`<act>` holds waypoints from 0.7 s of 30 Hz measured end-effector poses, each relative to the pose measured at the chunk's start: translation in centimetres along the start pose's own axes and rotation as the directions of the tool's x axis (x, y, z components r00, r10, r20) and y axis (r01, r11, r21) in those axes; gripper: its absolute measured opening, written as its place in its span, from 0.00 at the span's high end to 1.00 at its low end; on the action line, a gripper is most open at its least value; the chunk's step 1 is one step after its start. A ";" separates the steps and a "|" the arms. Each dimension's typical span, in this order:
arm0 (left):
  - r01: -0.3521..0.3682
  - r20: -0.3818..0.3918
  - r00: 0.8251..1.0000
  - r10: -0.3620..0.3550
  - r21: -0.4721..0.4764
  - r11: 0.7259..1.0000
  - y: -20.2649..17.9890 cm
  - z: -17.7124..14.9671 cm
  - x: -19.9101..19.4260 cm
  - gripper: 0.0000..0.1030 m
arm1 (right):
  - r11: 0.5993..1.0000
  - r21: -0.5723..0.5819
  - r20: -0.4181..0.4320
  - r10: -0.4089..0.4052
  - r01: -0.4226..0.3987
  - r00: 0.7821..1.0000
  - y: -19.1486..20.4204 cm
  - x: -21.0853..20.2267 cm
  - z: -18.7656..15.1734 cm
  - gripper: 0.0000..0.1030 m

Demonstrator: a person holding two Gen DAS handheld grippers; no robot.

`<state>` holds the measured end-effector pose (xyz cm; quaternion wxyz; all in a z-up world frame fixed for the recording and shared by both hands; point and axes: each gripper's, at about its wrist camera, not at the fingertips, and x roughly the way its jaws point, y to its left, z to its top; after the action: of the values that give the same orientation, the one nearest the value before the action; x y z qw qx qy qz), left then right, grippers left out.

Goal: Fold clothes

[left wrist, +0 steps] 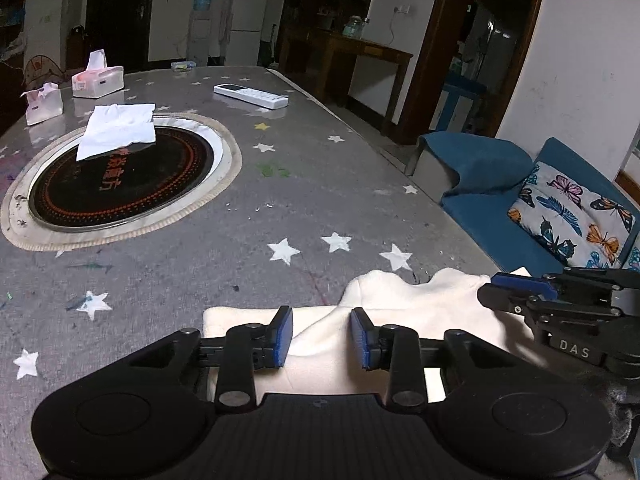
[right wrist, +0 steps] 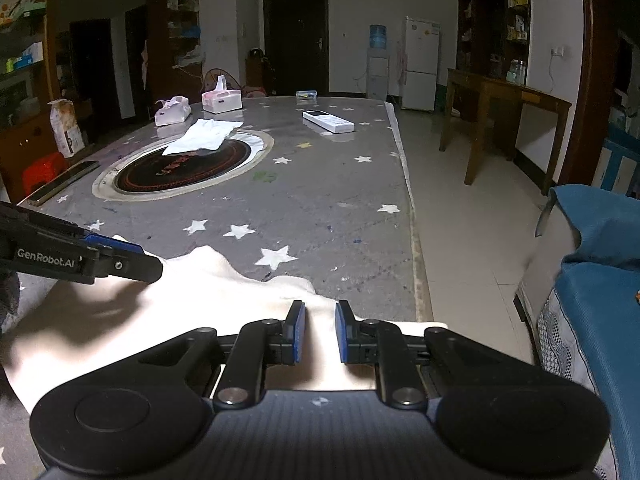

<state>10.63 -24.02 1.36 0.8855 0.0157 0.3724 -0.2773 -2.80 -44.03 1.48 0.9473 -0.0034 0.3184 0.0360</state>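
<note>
A grey star-printed surface (right wrist: 320, 184) held a cream fleece garment (right wrist: 224, 280) at its near edge. The left gripper (left wrist: 321, 338) and right gripper (right wrist: 320, 330) each stood parted over it, released. Their black housings read "GenRobot.AI" and "DAS".

The right gripper (left wrist: 516, 286) reads "DAS"; the left gripper (right wrist: 132, 258), "GenRobot.AI".

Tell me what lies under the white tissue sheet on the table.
The white tissue sheet lies across the far rim of the round black hotplate set into the star-patterned tablecloth. The part of the rim and plate beneath the tissue is covered and cannot be seen.
</note>
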 end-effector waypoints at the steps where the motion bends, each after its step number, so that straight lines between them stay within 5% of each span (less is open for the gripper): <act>1: -0.002 0.001 1.000 0.002 0.000 1.000 -0.1 0.0 -0.1 0.58 | 1.000 -0.002 0.004 0.001 -0.001 1.000 0.1 -0.3 0.0 0.85; 12: 0.008 0.055 0.998 -0.011 0.051 0.999 -2.0 -2.2 -4.4 0.44 | 0.998 -0.016 0.030 0.065 -0.065 0.997 3.0 -5.4 -2.0 0.64; 21: 0.010 0.090 0.996 -0.017 0.084 0.996 -2.7 -6.6 -8.5 0.33 | 0.999 -0.007 0.053 0.043 -0.043 0.998 4.9 -9.3 -5.5 0.58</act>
<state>0.14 -20.65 2.71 0.8981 0.0376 0.3202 -0.2991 -13.83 -39.88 2.81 0.9544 0.0019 0.2931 0.0572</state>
